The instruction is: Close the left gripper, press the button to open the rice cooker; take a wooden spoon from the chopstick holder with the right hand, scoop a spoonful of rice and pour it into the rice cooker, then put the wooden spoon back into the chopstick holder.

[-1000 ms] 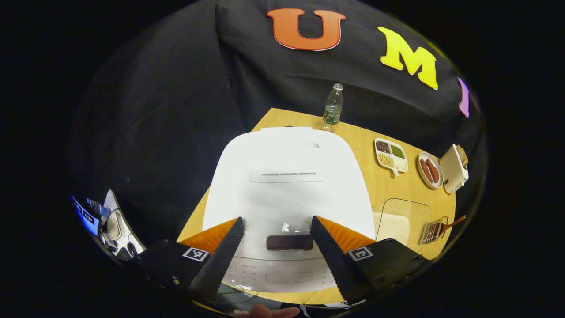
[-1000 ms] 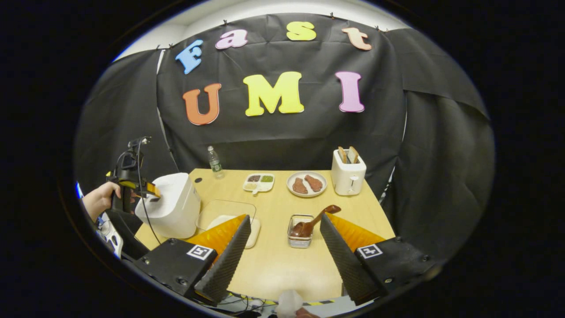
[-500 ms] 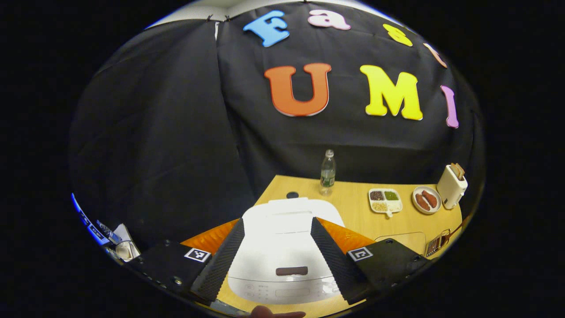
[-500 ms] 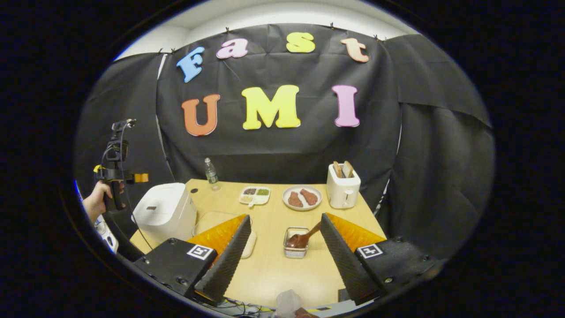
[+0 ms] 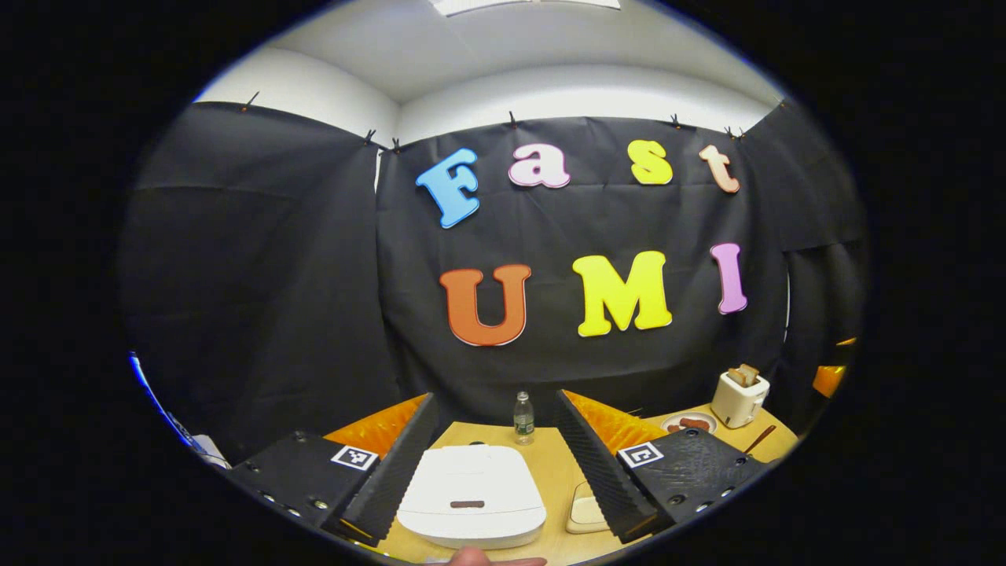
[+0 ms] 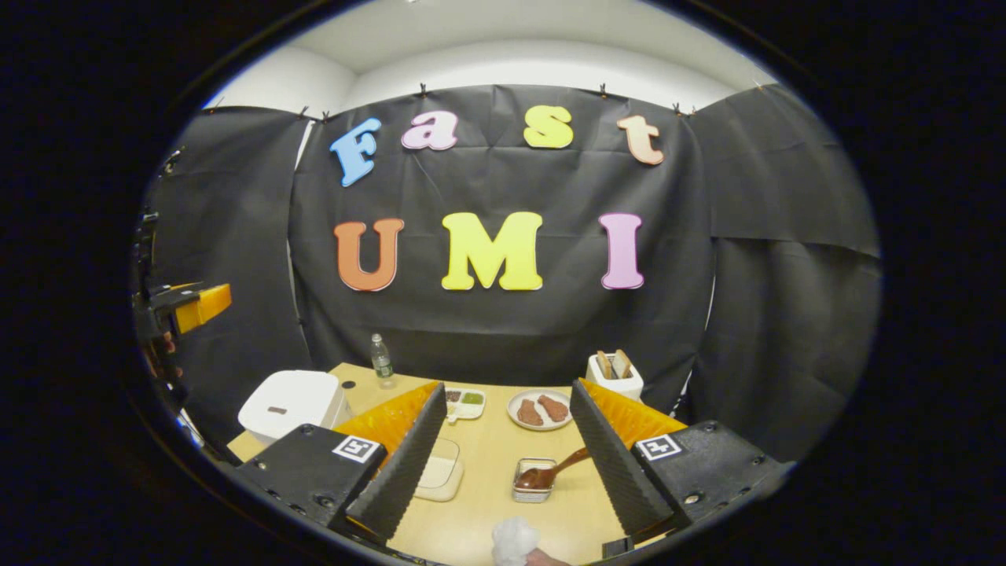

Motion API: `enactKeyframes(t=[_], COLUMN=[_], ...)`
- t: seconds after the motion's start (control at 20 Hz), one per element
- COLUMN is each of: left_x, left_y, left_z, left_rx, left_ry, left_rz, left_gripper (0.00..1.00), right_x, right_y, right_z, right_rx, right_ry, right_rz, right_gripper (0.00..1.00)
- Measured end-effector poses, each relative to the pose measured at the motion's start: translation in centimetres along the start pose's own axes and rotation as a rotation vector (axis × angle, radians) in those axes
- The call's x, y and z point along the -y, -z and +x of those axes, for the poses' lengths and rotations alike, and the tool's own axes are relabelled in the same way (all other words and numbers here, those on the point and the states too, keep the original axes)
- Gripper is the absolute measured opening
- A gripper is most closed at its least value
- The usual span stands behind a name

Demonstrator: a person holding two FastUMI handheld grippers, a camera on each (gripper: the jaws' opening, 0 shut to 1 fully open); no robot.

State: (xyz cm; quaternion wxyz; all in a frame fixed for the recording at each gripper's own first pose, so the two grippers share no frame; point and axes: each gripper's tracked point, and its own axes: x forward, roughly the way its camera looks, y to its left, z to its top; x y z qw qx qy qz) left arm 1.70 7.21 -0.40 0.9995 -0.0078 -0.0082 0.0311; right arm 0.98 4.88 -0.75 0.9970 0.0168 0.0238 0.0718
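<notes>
In the left gripper view, the left hand-held gripper (image 5: 495,464) is released and holds nothing, its fingers spread above the closed rice cooker (image 5: 471,495) on the surface (image 5: 554,468). In the right gripper view, the right hand-held gripper (image 6: 507,464) is likewise released, with the wooden spoon (image 6: 554,474) in its holder (image 6: 533,487) between the fingers, just ahead.

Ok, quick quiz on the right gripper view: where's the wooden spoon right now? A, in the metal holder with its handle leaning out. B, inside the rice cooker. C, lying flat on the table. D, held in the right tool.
A: the spoon sits in the holder with its handle angled up and out; the right tool is open and apart from it.
</notes>
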Motion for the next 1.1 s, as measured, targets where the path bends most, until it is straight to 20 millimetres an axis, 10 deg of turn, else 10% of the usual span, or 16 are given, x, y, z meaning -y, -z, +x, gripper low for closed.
enactKeyframes(t=[0.45, 1.1], left_x=[2.3, 1.5], left_y=[0.0, 0.8], left_z=[-4.7, -4.6], left_rx=[-0.014, -0.055], left_ry=[0.036, 0.012], left_rz=[-0.042, -0.003], left_gripper=[0.96, 0.91], right_x=[0.0, 0.3], right_y=[-2.4, -1.5], right_z=[-0.5, -0.1], right_rx=[0.074, 0.023], right_ry=[0.016, 0.011], right_rz=[0.005, 0.012], right_gripper=[0.99, 0.99])
